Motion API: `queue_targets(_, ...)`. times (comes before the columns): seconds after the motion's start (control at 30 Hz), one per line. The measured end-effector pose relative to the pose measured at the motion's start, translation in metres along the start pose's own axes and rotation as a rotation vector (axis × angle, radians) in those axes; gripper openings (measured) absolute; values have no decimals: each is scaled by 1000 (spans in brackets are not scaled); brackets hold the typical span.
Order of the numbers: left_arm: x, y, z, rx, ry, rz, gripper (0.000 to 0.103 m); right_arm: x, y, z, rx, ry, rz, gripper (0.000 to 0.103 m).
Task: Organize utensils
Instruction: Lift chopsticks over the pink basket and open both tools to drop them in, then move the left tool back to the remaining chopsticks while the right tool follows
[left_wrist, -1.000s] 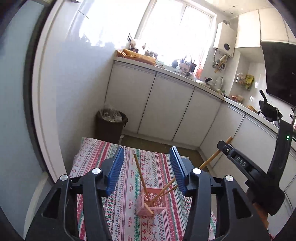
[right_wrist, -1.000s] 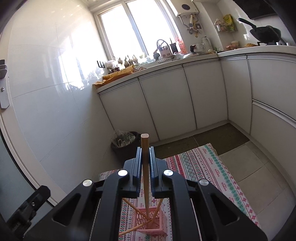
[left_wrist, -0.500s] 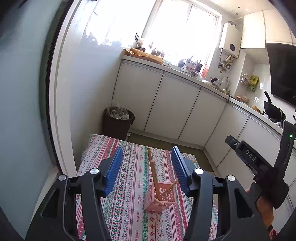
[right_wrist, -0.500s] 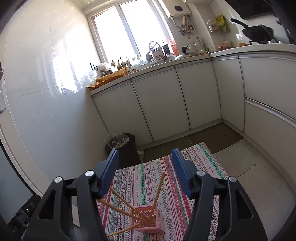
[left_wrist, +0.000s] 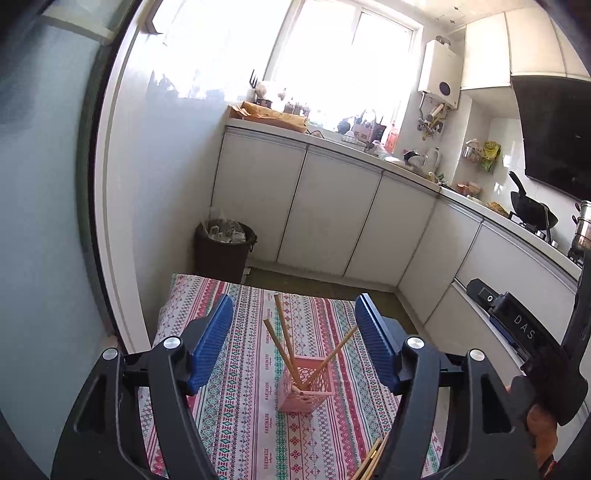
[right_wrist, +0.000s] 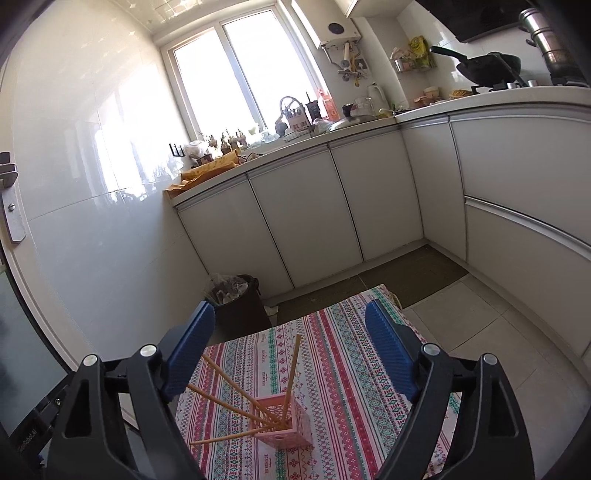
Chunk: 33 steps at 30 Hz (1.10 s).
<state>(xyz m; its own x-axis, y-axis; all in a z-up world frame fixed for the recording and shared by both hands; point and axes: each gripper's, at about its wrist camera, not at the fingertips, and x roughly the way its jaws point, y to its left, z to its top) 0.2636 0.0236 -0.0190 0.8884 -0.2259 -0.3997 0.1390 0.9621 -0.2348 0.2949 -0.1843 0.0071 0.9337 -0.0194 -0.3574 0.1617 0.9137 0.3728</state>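
Note:
A pink lattice basket (left_wrist: 306, 387) stands on the patterned tablecloth (left_wrist: 236, 424) and holds several wooden chopsticks (left_wrist: 283, 330) leaning outward. The basket also shows in the right wrist view (right_wrist: 282, 421) with the chopsticks (right_wrist: 225, 382) fanned left and up. More loose chopsticks (left_wrist: 371, 459) lie at the near table edge. My left gripper (left_wrist: 293, 347) is open and empty above the basket. My right gripper (right_wrist: 286, 349) is open and empty above it; its body shows at the right of the left wrist view (left_wrist: 517, 332).
A dark bin (left_wrist: 223, 251) stands on the floor beyond the table's far left corner. White cabinets (left_wrist: 332, 214) with a cluttered worktop run along the back and right. A white wall (right_wrist: 92, 221) is close on the left.
My right gripper opened and let go of the chopstick, which now stands in the basket. Both grippers have drawn back and up from the basket.

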Motion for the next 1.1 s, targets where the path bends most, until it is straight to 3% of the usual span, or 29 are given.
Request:
queue_targets(0.07, -3, -6, -1, 19, 7, -1, 80, -10, -7, -2, 5, 3, -23, 91)
queue_targets(0.23, -11, -19, -11, 47, 35, -20, 96, -33, -32, -10, 31, 29, -78, 96)
queue_targets(0.4, 0, -42, -39, 138, 178, -62, 96, -48, -74, -38, 33, 154, -173, 96)
queue_targets(0.63, 31, -76, -101, 276, 417, -125, 96, -57, -158, -84, 208, 355, -277, 96)
queue_targets(0.9, 89, -116, -152, 410, 635, -157, 96, -49, -212, -106, 365, 448, -259, 96)
queue_targets(0.93, 99, -120, -158, 428, 663, -151, 94, -47, -214, -106, 376, 456, -251, 96)
queue_targets(1.03, 134, -132, -180, 478, 771, -132, 76, -45, -219, -107, 396, 474, -228, 96)
queue_targets(1.1, 157, -139, -195, 505, 842, -117, 72, -44, -223, -107, 405, 483, -219, 96)
